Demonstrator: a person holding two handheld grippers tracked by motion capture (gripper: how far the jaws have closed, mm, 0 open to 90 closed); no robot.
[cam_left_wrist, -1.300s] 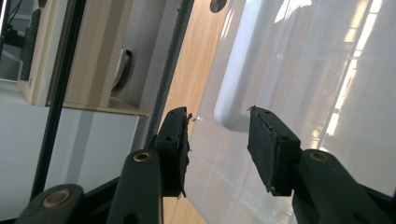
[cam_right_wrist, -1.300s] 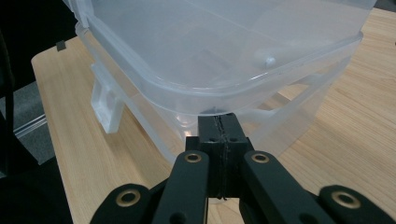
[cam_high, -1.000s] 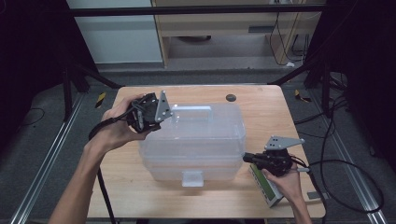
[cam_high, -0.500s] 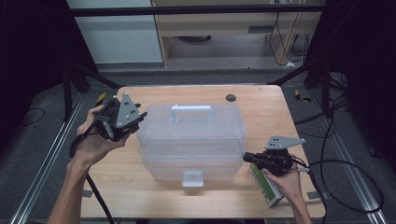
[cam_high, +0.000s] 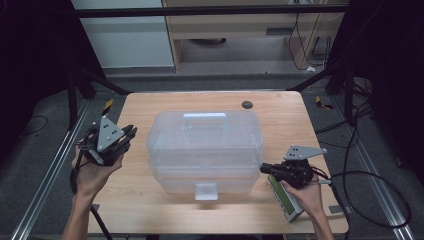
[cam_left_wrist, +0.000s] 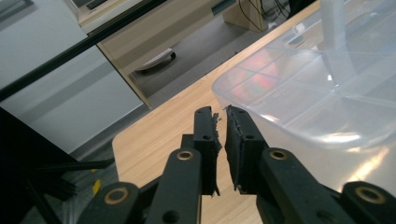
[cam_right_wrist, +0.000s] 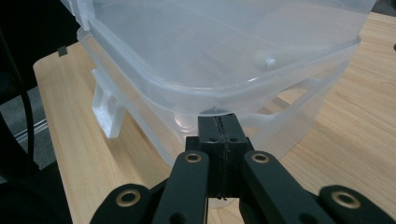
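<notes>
Just right of left gripper (cam_high: 131, 133) fingers, clear storage box (cam_high: 205, 150) sitting on counter (cam_high: 150, 107), fingers just been closing on nothing, right gripper (cam_high: 263, 168) fingers pressing closed, empty, tips meeting box's side.

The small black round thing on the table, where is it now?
In the high view, the small black round thing lies near the table's far edge, right of the middle, just beyond the clear plastic box and apart from it.

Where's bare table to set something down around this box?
Bare wood lies behind the clear box up to the small black disc, and left of it by the left gripper. It is crowded right of the box: right gripper and a grey device.
</notes>
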